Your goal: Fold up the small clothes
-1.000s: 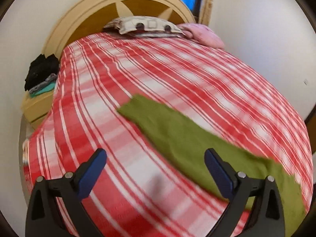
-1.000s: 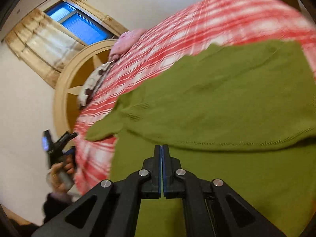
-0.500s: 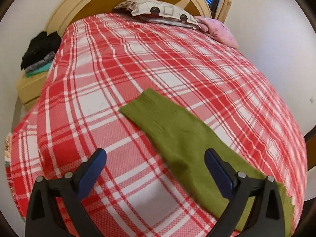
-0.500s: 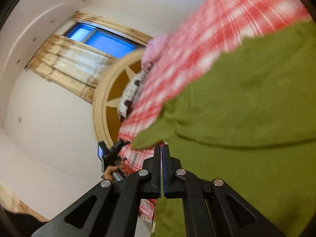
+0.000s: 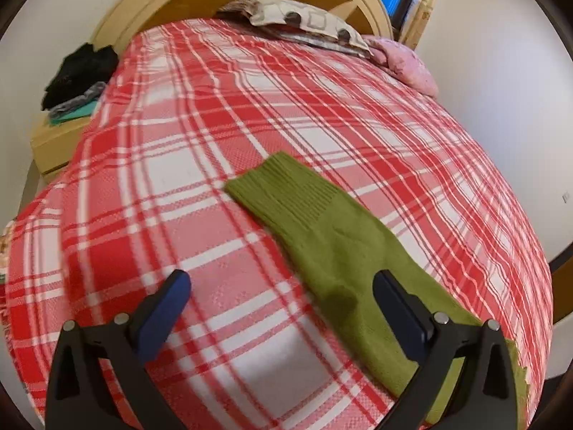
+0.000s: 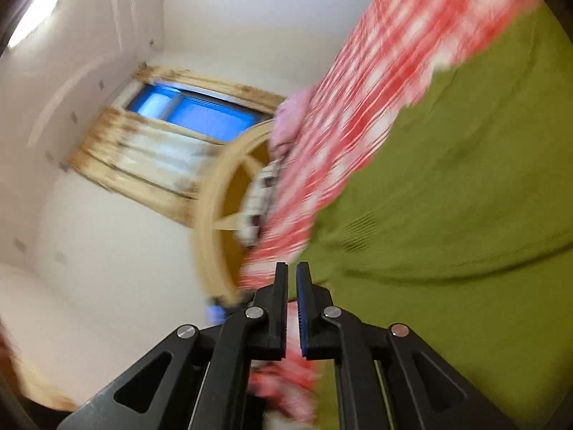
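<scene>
Plaid bedspread carries the green sweater, sleeve stretched flat. Our left gripper hovers, jaws spread wide; right gripper blurred, jaws narrowly apart, holding nothing — we risk bunching the knit if we grab off-edge.

The right gripper, slightly parted, grips nothing beside the green sweater.

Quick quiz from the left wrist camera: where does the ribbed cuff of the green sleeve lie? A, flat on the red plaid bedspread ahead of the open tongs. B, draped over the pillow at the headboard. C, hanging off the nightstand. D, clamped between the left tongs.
A: the ribbed cuff lies flat on the red plaid bedspread, ahead of the wide-open left tongs, which hold nothing.
</scene>
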Available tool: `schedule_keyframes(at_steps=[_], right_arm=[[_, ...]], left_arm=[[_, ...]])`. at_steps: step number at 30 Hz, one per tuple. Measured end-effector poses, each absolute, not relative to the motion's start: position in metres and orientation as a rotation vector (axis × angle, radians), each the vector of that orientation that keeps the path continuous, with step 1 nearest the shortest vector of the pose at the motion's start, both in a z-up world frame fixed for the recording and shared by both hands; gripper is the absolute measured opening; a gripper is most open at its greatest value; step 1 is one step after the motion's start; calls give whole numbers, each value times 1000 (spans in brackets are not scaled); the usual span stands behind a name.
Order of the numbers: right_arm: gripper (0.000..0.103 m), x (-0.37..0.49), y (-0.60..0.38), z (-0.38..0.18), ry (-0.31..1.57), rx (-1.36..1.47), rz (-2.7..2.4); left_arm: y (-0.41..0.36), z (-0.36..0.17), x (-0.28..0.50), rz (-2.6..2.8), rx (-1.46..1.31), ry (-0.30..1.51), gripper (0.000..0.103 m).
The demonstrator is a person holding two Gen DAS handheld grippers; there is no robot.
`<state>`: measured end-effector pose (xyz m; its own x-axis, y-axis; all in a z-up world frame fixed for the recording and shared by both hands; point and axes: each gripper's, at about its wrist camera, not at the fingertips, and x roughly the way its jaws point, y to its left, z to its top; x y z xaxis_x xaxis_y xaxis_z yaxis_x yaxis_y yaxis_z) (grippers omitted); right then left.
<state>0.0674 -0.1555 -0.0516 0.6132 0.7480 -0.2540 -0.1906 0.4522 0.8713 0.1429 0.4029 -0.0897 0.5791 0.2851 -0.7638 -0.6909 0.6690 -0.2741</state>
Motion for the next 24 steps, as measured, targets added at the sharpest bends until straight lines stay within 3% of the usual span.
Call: schedule_keyframes(at_steps=[4, 14, 21, 23, 24], right_arm=[[5, 70, -157, -47, 648, 836, 567], [5, 77, -166, -46, 683, 641, 479], [6, 109, -174, -68, 871, 599, 475], [10, 114, -172, -66, 902, 445, 334], [20, 115, -171, -66, 901, 433, 343]], left_arm=[[404, -84, 127, 678, -591, 689, 103], [404, -100, 142, 701, -562, 756, 103], [397, -100, 149, 684, -503, 778, 103], [394, -102, 153, 694, -470, 796, 103], [392, -102, 155, 697, -459, 799, 103]])
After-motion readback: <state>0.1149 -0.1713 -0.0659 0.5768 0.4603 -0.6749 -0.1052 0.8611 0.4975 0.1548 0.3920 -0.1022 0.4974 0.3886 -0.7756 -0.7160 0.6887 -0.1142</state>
